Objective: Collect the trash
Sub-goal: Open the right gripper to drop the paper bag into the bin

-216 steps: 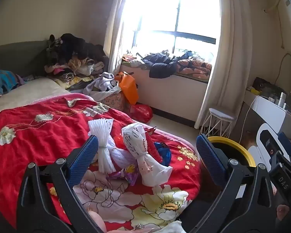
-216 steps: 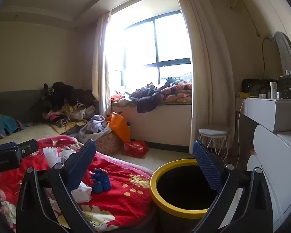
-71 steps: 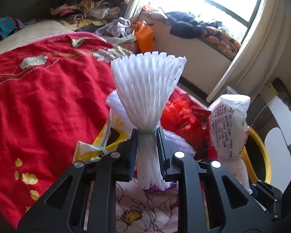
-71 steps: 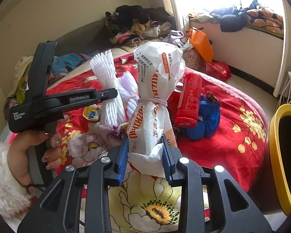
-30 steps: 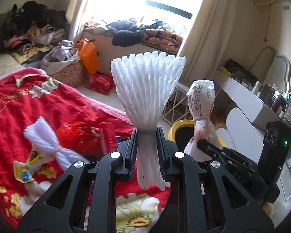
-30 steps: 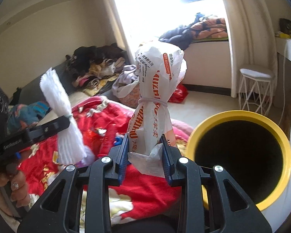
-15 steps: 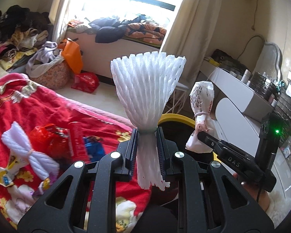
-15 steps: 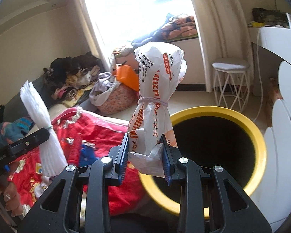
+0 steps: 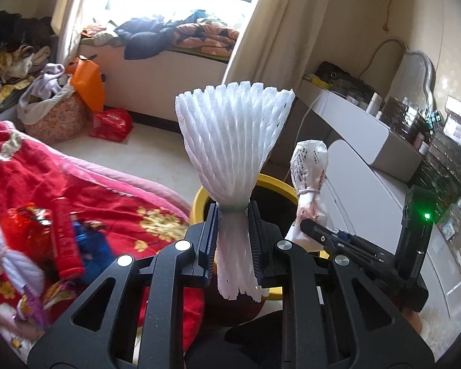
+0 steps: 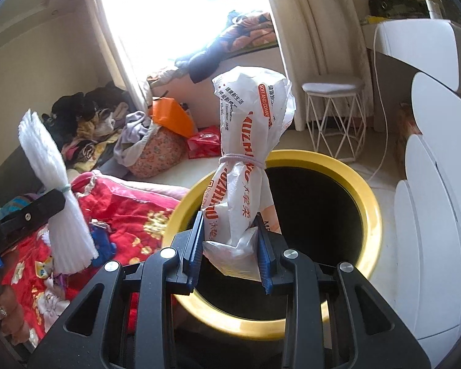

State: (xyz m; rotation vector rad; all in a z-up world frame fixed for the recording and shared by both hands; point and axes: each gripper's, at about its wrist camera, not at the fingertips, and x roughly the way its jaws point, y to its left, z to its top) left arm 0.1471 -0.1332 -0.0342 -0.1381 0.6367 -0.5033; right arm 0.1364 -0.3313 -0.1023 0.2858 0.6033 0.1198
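Still scattered at the far left, on the red bed cover point(image 9: 113, 196), lie the leftovers: a second tied foam bundle point(image 9: 3, 252), a crumpled red wrapper point(image 9: 24, 227), a red tube point(image 9: 66, 240) and something blue point(image 9: 92, 243) just beside the tube. None of these is in the bin yet, so by my reading they are what remains to be gathered.

Moving right, the left claw point(image 9: 233, 240) is clamped on a white foam net point(image 9: 233, 141), tied at its waist with a band; the jaws pinch it just below that tie and the fanned top stands upright. In the left wrist view the net hangs in front of the near rim of the yellow bin point(image 10: 365, 203), which stands on the floor close against the foot of the bed. In the right wrist view the net sits off to the left, above the bed's edge and not over the opening.

Further right, the right claw point(image 10: 230, 252) is clamped on a white plastic bag point(image 10: 249, 141) with red lettering, knotted round with a rubber band. This one is held above the bin's dark mouth, so it looks ready to be let go.

Judging by that, two pieces are on their way and neither has been dropped; the bin's inside is too dark to tell what it holds.
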